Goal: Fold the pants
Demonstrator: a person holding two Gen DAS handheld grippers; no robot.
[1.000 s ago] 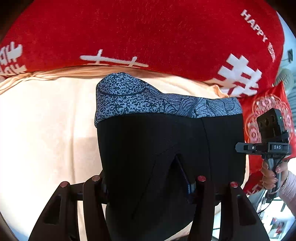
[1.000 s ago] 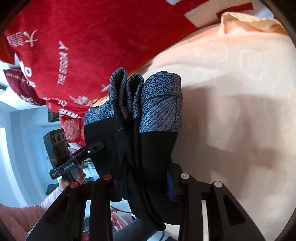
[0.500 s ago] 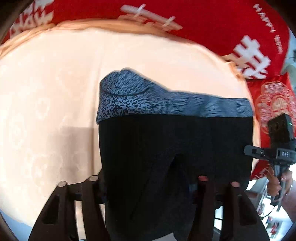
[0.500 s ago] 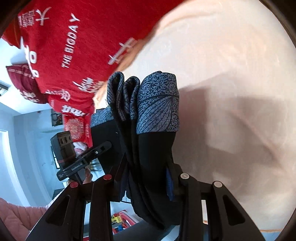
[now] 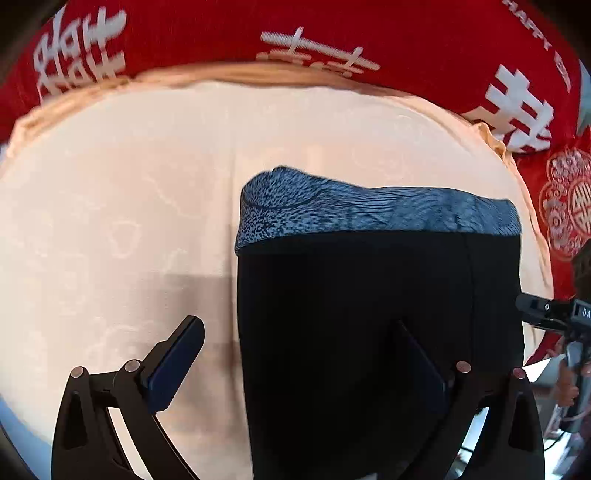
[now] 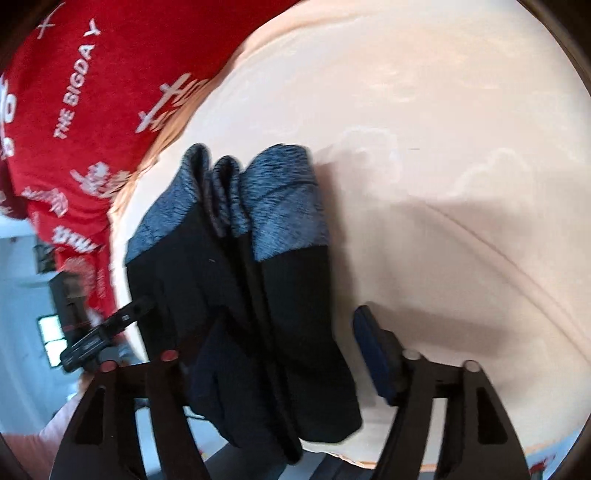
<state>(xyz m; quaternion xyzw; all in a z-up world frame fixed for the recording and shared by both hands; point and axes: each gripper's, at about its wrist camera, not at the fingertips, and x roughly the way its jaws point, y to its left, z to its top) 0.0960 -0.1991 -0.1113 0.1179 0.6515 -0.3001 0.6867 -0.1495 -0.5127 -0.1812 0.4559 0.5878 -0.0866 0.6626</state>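
The folded black pants [image 5: 369,295] with a blue patterned waistband [image 5: 369,214] lie on the peach bed sheet [image 5: 110,221]. My left gripper [image 5: 299,354] is opening wide. Its left pad has swung clear onto the sheet, and its right finger sits over the black cloth without pinching it. In the right wrist view the pants [image 6: 236,295] show as a stacked bundle, waistband [image 6: 280,206] at the far end. My right gripper [image 6: 288,358] is also opening. Its right pad stands off the cloth, and its left finger is partly hidden by the fabric.
A red blanket [image 5: 295,29] with white characters borders the sheet's far side [image 6: 74,92]. A red patterned cushion [image 5: 565,206] sits at the right. The right gripper's body [image 5: 546,314] and the hand holding it [image 5: 565,384] are at the right edge. A pink sleeve [image 6: 44,435] shows low left.
Both grippers were shut on the pants and have now spread their jaws and let go. Both moved away from the red blanket and down, and the pants now rest on the sheet.
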